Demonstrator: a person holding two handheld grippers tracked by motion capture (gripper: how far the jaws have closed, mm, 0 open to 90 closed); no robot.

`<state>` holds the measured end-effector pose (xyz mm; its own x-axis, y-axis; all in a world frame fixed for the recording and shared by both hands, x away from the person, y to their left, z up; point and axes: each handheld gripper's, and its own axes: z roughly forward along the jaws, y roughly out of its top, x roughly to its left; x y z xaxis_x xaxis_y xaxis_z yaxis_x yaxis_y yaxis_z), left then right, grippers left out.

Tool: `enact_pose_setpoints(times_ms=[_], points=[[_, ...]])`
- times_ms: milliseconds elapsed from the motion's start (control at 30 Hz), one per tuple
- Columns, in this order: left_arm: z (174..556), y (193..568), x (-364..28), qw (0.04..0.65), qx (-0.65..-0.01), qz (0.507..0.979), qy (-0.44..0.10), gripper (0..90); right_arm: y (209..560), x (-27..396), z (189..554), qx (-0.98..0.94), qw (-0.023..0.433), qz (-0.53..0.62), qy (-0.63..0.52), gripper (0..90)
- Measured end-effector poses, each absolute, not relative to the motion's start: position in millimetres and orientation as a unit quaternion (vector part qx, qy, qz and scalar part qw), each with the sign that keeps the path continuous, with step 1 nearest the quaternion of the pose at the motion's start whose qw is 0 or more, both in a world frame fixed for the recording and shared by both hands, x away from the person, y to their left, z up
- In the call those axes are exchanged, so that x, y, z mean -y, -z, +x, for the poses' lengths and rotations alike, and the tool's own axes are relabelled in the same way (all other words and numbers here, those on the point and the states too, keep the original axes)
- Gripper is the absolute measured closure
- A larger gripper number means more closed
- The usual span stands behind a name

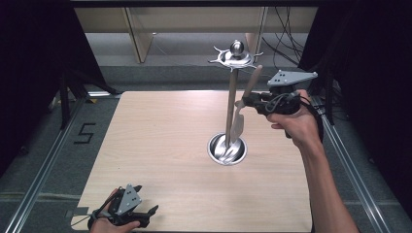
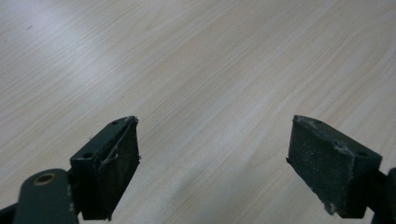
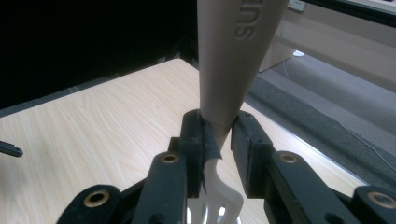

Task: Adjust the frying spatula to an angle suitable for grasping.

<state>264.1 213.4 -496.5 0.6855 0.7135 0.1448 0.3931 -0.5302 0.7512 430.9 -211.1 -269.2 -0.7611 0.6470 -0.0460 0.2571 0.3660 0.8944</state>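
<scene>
spatula (image 1: 241, 114): 1 | utensil stand (image 1: 231, 97): 1 | table (image 1: 160, 141): 1

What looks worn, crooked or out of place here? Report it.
The pad lining on the left tool is frayed and peeling at the edges of its fingertips. The right tool grips the slotted spatula at its neck, tilted beside the rack's pole. Nothing is spilled on the table.

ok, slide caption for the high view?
Right tool holds a slotted spatula beside the utensil stand; left tool rests open.

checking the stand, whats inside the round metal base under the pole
The pole rises from the round metal base; the spatula blade dips toward it. Reflections hide anything else inside.
</scene>
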Motion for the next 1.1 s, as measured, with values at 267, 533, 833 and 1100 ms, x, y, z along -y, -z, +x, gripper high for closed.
enact_pose_setpoints(times_ms=[267, 533, 833, 1100], points=[[264.3, 497.5, -212.5, 0.359, -0.329, 0.844, -0.225, 15.9, 270.5, 212.1, 427.5, -0.799, 0.201, 0.286, -0.49, 75.1], [264.4, 497.3, -212.7, 0.359, -0.328, 0.845, -0.224, 15.9, 270.7, 215.9, 426.5, -0.797, 0.208, 0.284, -0.492, 73.3], [264.2, 497.0, -213.1, 0.358, -0.328, 0.845, -0.224, 15.9, 269.6, 216.9, 422.4, -0.796, 0.203, 0.286, -0.493, 69.1], [264.0, 497.1, -212.9, 0.359, -0.329, 0.844, -0.223, 15.9, 272.7, 220.1, 415.1, -0.783, 0.218, 0.302, -0.498, 52.0]])
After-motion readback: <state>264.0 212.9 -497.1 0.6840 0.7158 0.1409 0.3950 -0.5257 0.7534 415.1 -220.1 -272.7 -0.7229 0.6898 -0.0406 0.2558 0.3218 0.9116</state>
